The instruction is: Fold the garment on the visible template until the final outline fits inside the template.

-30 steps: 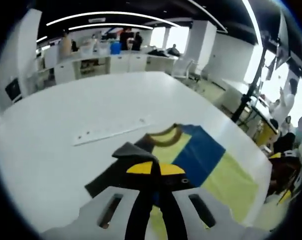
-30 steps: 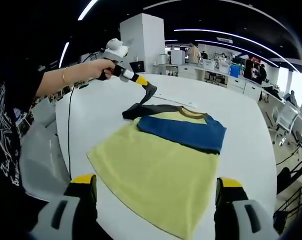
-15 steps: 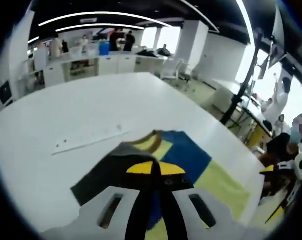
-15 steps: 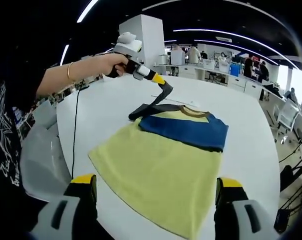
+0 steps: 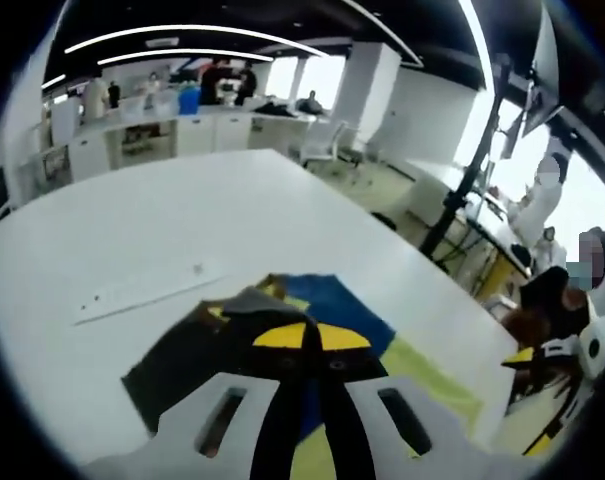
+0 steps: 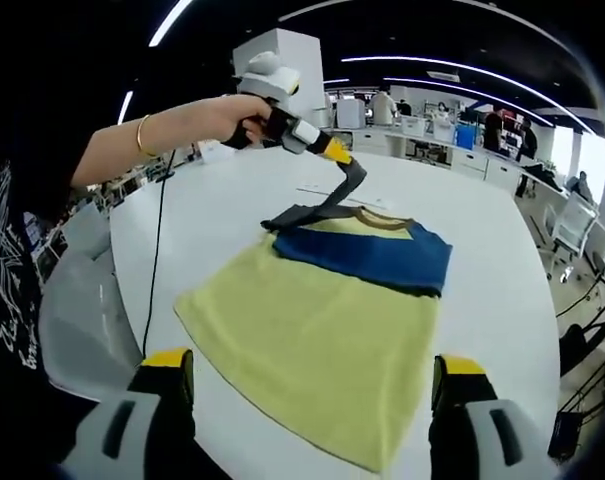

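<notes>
Garment (image 6: pixel 322 330) lay flat on the white table (image 6: pixel 212 215); the left gripper (image 6: pixel 334 152) pinched its dark sleeve (image 6: pixel 327 205) aloft (right gripper (image 6: pixel 307 400) spread, idle). Laying the sleeve flat across the chest looked wise.

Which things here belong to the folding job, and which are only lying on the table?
Job in hand:
- shirt, yellow and blue, flat on the white table
- its dark sleeve, lifted by the left gripper, which is shut on it
- right gripper, open, over the hem

Lying about:
- white ruler strip
- black cable
</notes>
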Available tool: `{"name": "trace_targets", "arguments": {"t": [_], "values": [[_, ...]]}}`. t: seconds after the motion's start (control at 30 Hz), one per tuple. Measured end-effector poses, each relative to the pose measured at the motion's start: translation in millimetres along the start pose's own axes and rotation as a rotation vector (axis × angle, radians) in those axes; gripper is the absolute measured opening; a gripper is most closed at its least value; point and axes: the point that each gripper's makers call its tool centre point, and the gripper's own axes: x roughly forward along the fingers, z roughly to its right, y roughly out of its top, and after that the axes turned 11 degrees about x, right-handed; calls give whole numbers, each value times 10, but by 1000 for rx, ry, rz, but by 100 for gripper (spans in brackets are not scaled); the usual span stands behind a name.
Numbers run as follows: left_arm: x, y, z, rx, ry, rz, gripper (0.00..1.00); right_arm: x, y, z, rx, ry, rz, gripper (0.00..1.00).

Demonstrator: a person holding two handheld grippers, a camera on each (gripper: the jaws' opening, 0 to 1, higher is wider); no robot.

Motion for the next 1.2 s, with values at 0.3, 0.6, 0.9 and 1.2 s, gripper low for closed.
{"name": "trace_targets", "arguments": {"t": [0.3,0.6,0.9,1.2], "values": [[108,101,248,-9,-41,15,0,4,-35,11,6,-1,-6,100],[260,46,563,12,-101,7,0,-5,-83,39,20,-9,-8,100],[517,-165,797,71,-146,-45,0,-4,-111,77,37,-16,-7,100],[858,-419,941,124,-188,-100,0,-3,-114,165,51,-31,6,100]]}}
